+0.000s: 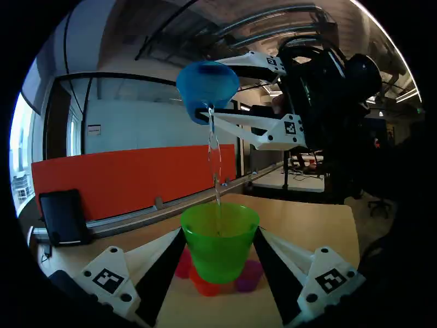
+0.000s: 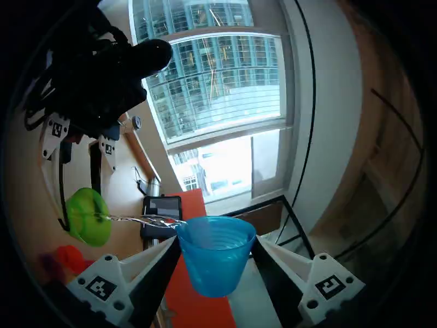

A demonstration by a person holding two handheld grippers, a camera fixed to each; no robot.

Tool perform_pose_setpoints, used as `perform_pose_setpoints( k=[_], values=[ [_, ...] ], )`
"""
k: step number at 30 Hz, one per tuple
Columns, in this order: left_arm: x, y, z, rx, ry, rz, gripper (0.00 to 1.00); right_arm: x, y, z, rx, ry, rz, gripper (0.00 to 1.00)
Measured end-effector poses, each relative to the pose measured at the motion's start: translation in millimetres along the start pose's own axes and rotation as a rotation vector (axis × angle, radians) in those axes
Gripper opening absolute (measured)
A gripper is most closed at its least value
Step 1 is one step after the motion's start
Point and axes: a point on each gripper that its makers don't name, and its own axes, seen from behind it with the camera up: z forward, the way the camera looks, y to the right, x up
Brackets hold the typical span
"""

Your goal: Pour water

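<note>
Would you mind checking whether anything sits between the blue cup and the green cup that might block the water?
Nothing visible does: the water stream falls from the tilted blue cup through open air straight into the green cup below.

The left gripper view sits low over the worktop [image 1: 306, 218] and looks roughly level along its jaws. The green cup [image 1: 219, 240] is close up between them, with an orange partition [image 1: 125, 180] beyond. The right gripper view looks from higher up, seemingly rolled onto its side, toward a window [image 2: 218, 82], with the blue cup [image 2: 216, 254] close. Both views share the two cups and the water stream [image 1: 214, 158] between them.
</note>
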Motion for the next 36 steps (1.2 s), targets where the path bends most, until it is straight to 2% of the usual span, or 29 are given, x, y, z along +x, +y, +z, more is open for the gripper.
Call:
perform_pose_setpoints(
  k=[36],
  values=[
    [1.9,0.8,0.5,0.002,0.005,0.004,0.85,14.2,10.4,2.4,-0.023,0.015,-0.167,0.90]
  ],
)
